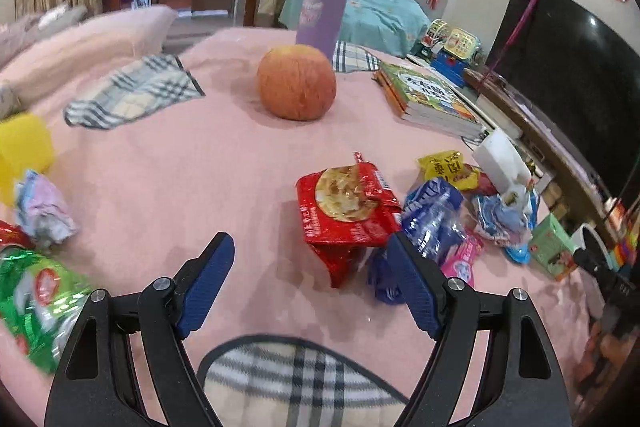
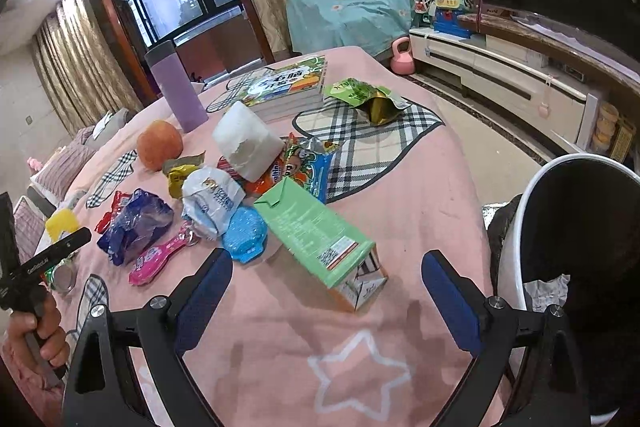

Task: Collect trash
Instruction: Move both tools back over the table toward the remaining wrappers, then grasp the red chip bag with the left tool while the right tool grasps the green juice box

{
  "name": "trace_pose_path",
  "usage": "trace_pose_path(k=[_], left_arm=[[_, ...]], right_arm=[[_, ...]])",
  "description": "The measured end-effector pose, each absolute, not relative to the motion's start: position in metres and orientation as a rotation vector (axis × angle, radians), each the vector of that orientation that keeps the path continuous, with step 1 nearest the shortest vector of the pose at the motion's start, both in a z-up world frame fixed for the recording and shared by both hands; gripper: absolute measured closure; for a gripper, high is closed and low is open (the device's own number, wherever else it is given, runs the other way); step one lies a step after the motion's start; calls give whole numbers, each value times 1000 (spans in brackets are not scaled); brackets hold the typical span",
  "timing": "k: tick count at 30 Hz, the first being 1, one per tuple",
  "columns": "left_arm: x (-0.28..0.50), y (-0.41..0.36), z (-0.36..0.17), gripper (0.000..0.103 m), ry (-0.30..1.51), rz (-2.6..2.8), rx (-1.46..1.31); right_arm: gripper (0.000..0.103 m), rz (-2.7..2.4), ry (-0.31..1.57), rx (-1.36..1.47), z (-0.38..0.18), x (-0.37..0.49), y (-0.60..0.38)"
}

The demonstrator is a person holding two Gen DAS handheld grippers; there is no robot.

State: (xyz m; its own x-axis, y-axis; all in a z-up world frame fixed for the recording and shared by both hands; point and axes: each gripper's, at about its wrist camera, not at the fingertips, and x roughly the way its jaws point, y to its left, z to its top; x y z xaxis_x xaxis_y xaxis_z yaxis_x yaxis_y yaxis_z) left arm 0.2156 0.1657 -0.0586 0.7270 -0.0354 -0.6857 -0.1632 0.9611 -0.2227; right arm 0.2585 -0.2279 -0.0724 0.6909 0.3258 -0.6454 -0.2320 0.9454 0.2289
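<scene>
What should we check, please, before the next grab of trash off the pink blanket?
1. Left hand-held gripper open and holding nothing: ok.
2. Right hand-held gripper open and holding nothing: ok.
3. Red snack wrapper just ahead of the left fingers, nothing lying on top: ok.
4. Green carton lying on its side between the right fingers' line: ok.
5. Trash bin beside the bed, mouth open: ok.
6. Room left in the bin: cannot tell.
</scene>
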Motion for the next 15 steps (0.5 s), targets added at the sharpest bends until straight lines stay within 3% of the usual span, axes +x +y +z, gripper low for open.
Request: trace_pose_path(k=[4, 6, 8, 10, 13, 15], left_arm=[[235, 165, -71, 24, 798, 3, -328], [241, 158, -74, 34, 818, -25, -325], [246, 151, -77, 56, 834, -54, -307], [248, 144, -77, 70, 836, -77, -285], [246, 134, -72, 86, 818, -88, -255], [244, 129, -66, 88, 802, -90, -243]], right_arm=[[9, 312, 752, 144, -76, 264, -228], [20, 313, 758, 150, -78, 266, -227], [44, 314, 771, 155, -80, 267, -227], [47, 314, 773, 155, -82, 266, -226], [66, 325, 773, 151, -82, 261, -225], [67, 330, 770, 154, -81, 258, -225]])
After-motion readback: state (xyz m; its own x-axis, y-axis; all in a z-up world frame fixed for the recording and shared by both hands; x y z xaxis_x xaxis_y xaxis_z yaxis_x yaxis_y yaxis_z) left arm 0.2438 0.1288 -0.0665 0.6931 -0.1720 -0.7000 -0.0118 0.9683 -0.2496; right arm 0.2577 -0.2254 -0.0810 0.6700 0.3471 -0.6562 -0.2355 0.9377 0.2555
